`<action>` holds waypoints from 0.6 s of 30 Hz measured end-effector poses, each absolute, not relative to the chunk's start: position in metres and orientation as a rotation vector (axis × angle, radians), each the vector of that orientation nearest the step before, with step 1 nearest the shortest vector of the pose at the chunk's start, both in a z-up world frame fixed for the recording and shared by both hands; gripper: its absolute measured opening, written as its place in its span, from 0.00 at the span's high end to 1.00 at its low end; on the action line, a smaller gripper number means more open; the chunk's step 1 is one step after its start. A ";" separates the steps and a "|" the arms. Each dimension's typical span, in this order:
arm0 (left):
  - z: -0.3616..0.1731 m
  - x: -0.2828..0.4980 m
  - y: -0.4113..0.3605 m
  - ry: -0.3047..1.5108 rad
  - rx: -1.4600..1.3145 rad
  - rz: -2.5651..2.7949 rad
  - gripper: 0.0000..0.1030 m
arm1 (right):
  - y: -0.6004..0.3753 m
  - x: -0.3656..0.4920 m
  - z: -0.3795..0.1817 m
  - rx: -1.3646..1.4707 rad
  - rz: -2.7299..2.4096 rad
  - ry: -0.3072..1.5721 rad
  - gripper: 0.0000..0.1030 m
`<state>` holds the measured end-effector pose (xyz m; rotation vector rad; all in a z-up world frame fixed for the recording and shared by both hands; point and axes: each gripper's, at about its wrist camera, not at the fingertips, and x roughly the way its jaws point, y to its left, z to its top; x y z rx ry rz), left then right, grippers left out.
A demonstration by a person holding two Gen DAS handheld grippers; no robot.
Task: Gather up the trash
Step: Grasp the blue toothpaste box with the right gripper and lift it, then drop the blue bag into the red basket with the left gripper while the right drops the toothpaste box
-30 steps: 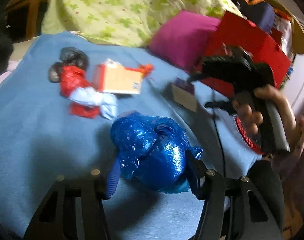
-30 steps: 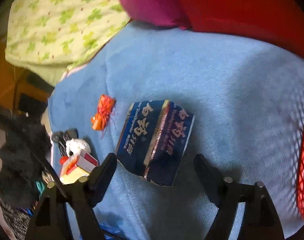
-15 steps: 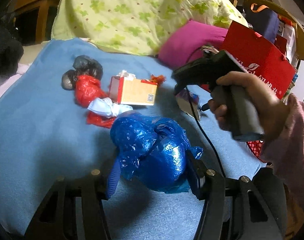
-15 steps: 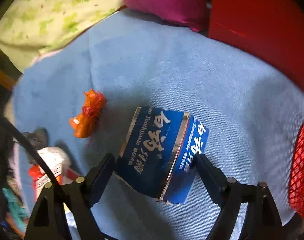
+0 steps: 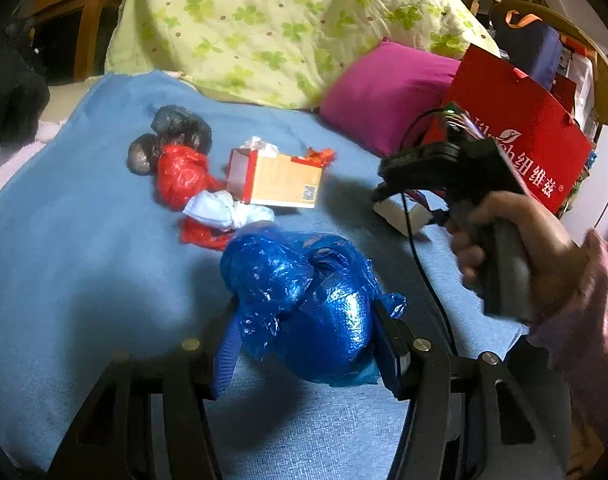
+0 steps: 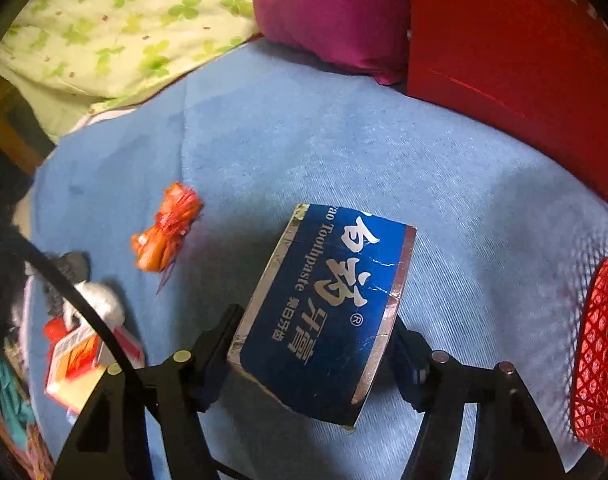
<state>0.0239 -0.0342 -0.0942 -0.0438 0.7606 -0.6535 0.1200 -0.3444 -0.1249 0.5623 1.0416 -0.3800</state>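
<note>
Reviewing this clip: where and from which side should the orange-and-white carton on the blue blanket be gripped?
Probably across the orange-and-white carton's two long flat sides, coming from above: it lies flat on the blue blanket, and the red bag and white wad crowd its left end.

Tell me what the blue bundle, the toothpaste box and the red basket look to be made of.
Blue bundle: thin glossy plastic film, crinkled and glinting.
Toothpaste box: printed card, it seems, with silvery foil-like edges, creased and scuffed.
Red basket: probably moulded plastic, an open lattice mesh.
</note>
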 end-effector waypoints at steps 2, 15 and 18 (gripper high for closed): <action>-0.092 0.021 -0.036 0.743 -0.022 -0.645 0.42 | -0.343 0.101 -0.115 0.560 -0.336 1.018 0.32; -0.031 -0.009 -0.056 0.646 0.165 -0.457 0.42 | -0.311 -0.018 -0.027 0.485 -0.026 0.772 0.32; -0.010 -0.021 -0.065 0.601 0.219 -0.416 0.42 | -0.313 -0.048 -0.009 0.482 0.001 0.714 0.32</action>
